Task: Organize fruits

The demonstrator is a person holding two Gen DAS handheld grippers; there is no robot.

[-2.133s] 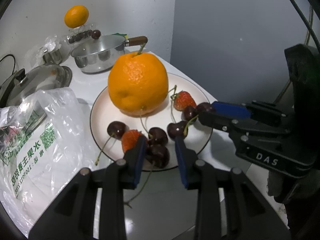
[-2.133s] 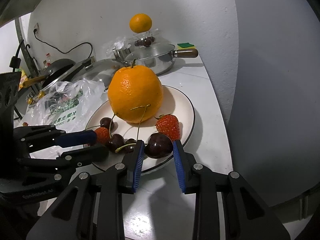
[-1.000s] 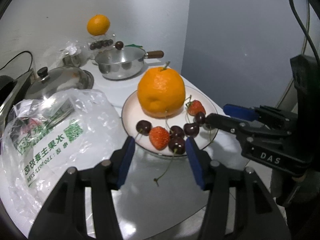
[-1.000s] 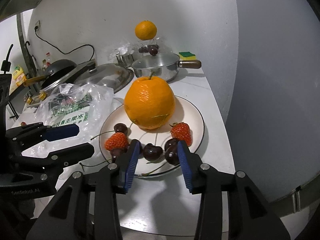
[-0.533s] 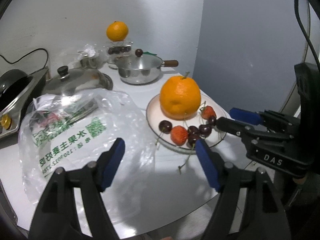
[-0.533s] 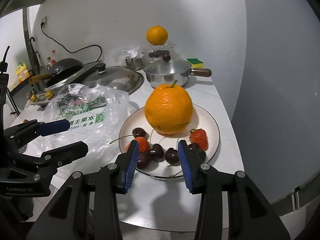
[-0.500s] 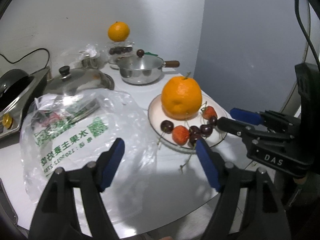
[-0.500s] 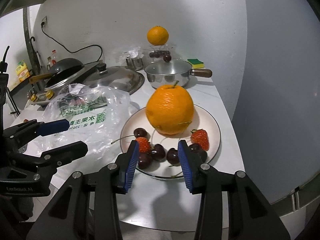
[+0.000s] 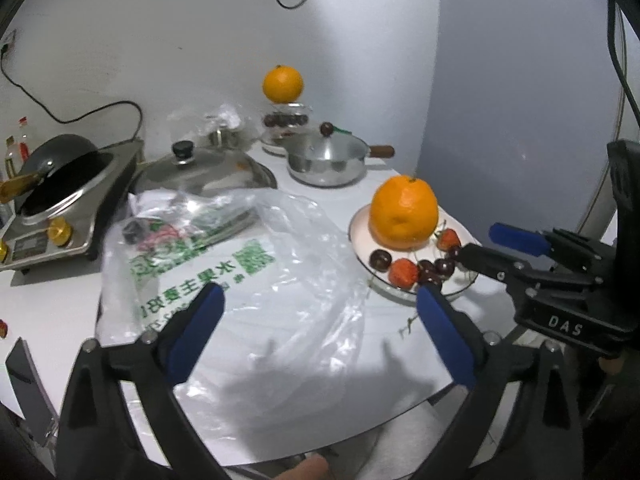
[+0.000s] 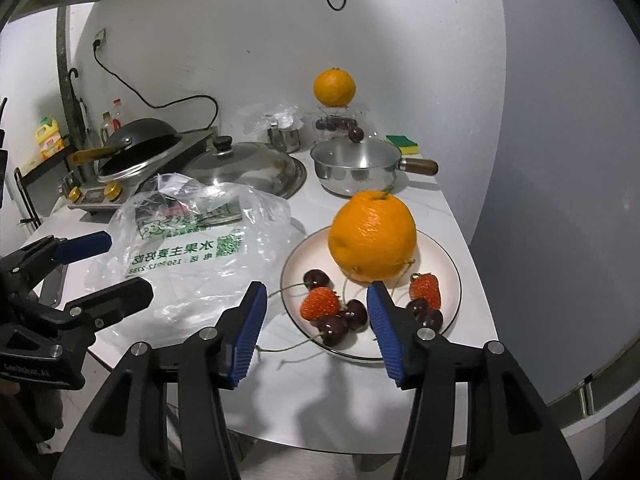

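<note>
Both grippers have pulled back from the plate (image 10: 448, 264) since a second ago, when their blue tips were right at its near rim among the cherries. The left gripper (image 9: 316, 328) now hangs over the printed plastic bag (image 9: 256, 272), jaws opening and already spread very wide, with nothing gripped (only the bag lies beneath them). The right gripper (image 10: 316, 320) sits just short of the plate's near edge, jaws opening, nothing between the pads; fruit is merely seen through the gap.

Reading: both tools released, both empty. The fruit on the plate looks set down and left alone, so I judge the plating step finished, or close to it. The left tool's position over the bag suggests the bag may be next, but that is a guess.

Count, right wrist view, on the plate:
- large orange (image 10: 372, 236): 1, upright at the back, stem up.
- strawberries: 2, one at front left (image 10: 320, 304), one at right (image 10: 426, 286).
- cherries: about 5: one at left (image 10: 316, 279), a touching pair in front (image 10: 344, 322), and two by the right strawberry (image 10: 426, 314), partly behind the right finger (count there uncertain).
- One loose stem trails off the rim onto the counter (image 10: 452, 216).

Off the plate, back by the wall: a second orange (image 10: 334, 87) perched on a clear container holding dark fruit (number unreadable), and one cherry on the saucepan (image 10: 356, 170) rim. Bag contents not identifiable.
</note>
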